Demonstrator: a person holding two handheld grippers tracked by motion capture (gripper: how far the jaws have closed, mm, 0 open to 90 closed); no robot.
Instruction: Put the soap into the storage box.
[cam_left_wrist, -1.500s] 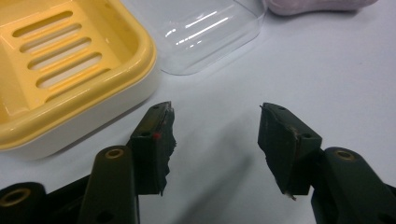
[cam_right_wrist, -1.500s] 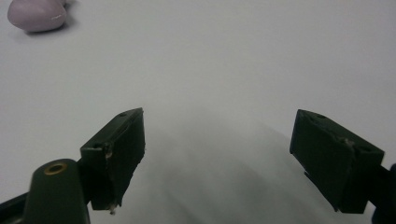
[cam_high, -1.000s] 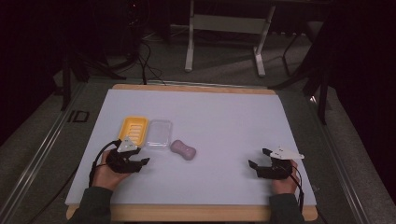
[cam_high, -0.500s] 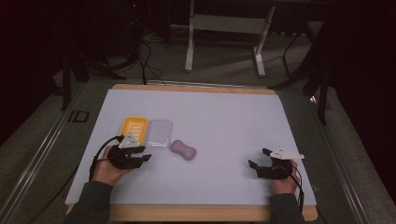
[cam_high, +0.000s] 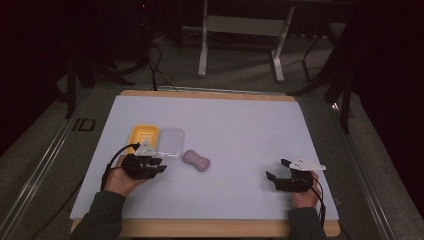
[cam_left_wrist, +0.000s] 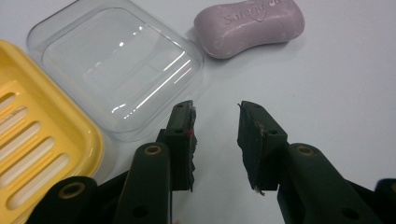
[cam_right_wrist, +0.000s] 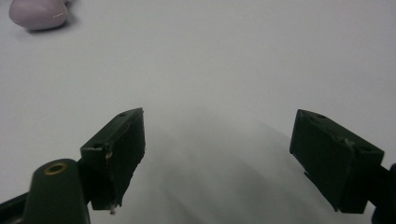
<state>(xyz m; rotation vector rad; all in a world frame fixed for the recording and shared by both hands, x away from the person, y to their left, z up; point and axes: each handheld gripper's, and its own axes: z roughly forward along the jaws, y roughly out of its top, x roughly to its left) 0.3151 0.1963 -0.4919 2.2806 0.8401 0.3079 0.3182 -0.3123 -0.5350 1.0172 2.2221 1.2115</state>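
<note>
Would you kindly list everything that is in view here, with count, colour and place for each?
soap bar: one, pale purple, on the mat right of the clear tray, apart from it
clear tray: one, transparent, between the yellow soap dish and the soap
yellow soap dish: one, yellow with slots, left of the clear tray
mat: one, white, covering the tabletop
table: one, light wood edge, under the mat
metal stand: one, grey, on the floor beyond the table
left gripper: one, black, jaws open, just short of the clear tray
right gripper: one, black, jaws wide open over bare mat, near right
</note>
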